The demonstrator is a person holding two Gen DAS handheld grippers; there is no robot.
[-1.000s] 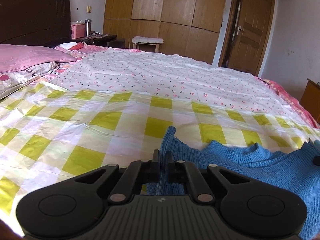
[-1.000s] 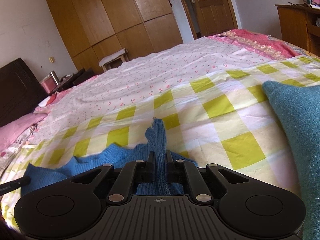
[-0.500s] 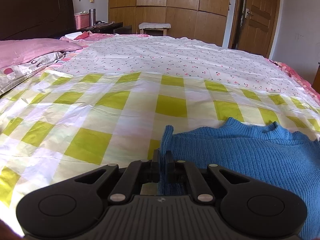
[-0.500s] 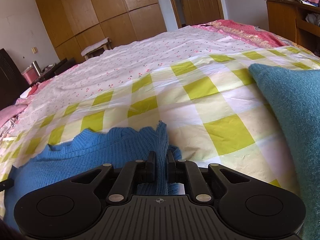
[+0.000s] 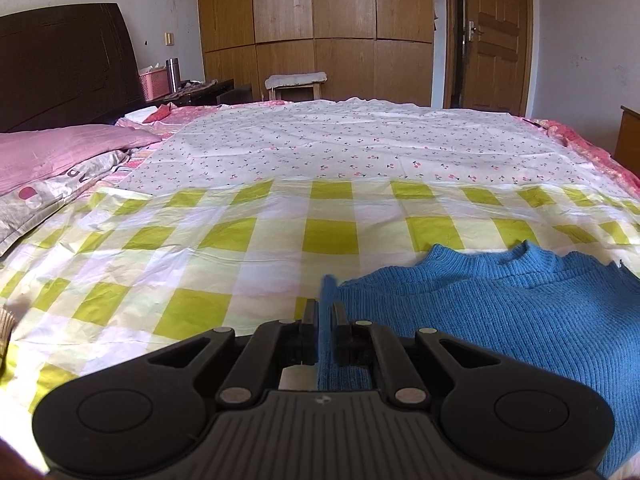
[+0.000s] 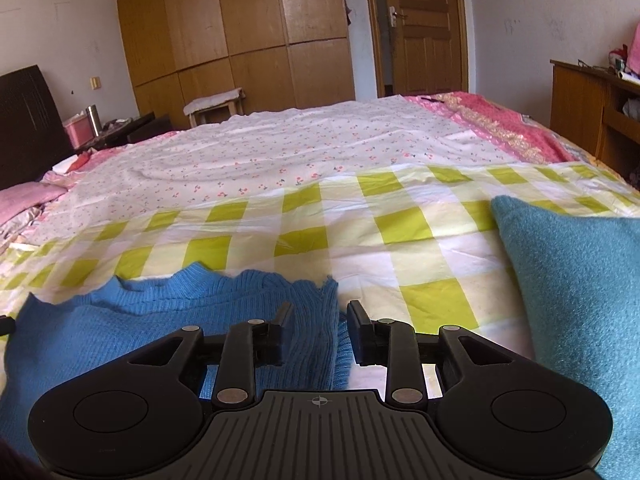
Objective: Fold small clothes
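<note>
Bedroom, bed with checked sheet (image 5: 328, 236): blue knit sweater (image 5: 500, 312) lying flat; left gripper (image 5: 325, 312) clamped on its corner; right gripper (image 6: 318, 314) newly released, jaws apart, so this fold appears laid down.

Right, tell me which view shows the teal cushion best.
The right wrist view. There the teal cushion fills the right side, lying on the checked sheet beside the open right gripper. The left wrist view does not show it at all; it shows only the blue sweater.
</note>
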